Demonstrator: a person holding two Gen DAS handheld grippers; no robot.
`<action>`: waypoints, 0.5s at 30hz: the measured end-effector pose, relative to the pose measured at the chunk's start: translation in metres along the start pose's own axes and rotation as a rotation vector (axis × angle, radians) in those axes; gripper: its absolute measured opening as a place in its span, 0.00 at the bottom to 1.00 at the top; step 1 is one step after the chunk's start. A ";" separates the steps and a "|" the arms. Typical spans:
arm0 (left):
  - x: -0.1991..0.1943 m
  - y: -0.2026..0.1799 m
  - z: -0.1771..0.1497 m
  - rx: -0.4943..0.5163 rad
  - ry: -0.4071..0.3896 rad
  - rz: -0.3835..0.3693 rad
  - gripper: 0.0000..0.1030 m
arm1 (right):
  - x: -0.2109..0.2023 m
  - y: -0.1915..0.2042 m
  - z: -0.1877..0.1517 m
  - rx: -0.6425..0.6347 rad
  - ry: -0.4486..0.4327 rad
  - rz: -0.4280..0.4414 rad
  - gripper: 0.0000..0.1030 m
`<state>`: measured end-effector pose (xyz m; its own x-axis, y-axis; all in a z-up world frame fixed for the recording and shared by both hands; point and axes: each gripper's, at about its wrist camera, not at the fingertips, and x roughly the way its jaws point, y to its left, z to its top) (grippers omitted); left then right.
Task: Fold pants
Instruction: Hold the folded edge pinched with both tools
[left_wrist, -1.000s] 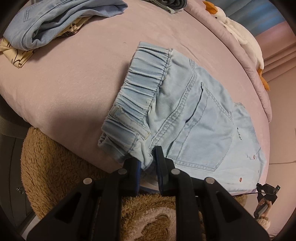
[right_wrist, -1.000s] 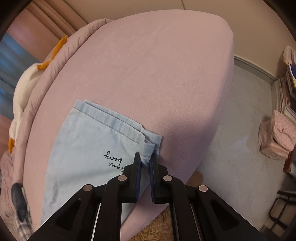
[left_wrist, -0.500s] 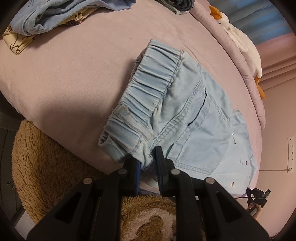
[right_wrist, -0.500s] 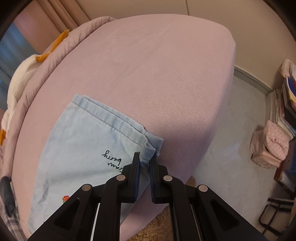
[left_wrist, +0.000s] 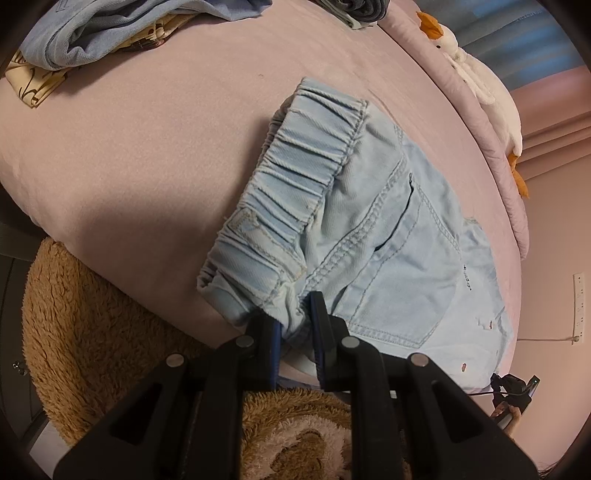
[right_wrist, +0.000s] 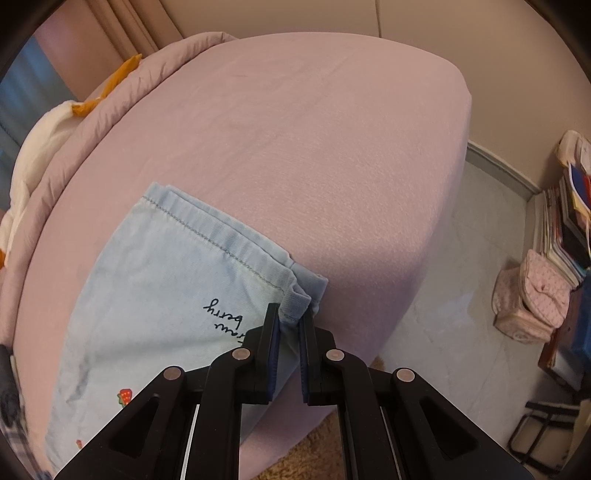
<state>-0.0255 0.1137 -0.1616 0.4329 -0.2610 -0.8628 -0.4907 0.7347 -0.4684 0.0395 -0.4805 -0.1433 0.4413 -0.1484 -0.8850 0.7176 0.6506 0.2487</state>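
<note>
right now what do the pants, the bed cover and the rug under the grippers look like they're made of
Pants: seemingly light-blue denim, matte, with a twill weave, topstitched seams and a gathered elastic waistband.
Bed cover: soft pink fabric, matte with a slightly brushed look; could be cotton or microfibre, hard to tell.
Rug: tan, shaggy and fleecy, probably a synthetic plush pile.

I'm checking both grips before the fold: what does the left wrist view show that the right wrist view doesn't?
Only the left wrist view shows the elastic gathered waistband, the stitched back pocket, the pile of other clothes and the left gripper shut on the waistband corner. Only the right wrist view shows the stitched leg hem, the black script lettering, the floor and the right gripper shut on the hem corner. Both show the light blue denim pants, pink bed sheet and white plush duck.
</note>
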 end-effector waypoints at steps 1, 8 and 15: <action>0.000 0.000 0.000 0.001 0.000 0.000 0.17 | 0.000 0.000 -0.001 0.000 -0.001 -0.002 0.04; 0.000 -0.001 0.001 0.004 0.000 0.004 0.17 | -0.001 0.001 -0.001 -0.004 -0.004 -0.007 0.04; 0.000 -0.001 0.001 0.002 0.000 0.002 0.17 | 0.000 -0.002 0.000 0.004 0.002 0.007 0.04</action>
<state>-0.0237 0.1136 -0.1609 0.4321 -0.2598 -0.8636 -0.4897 0.7366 -0.4666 0.0383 -0.4816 -0.1438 0.4450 -0.1424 -0.8842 0.7169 0.6483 0.2564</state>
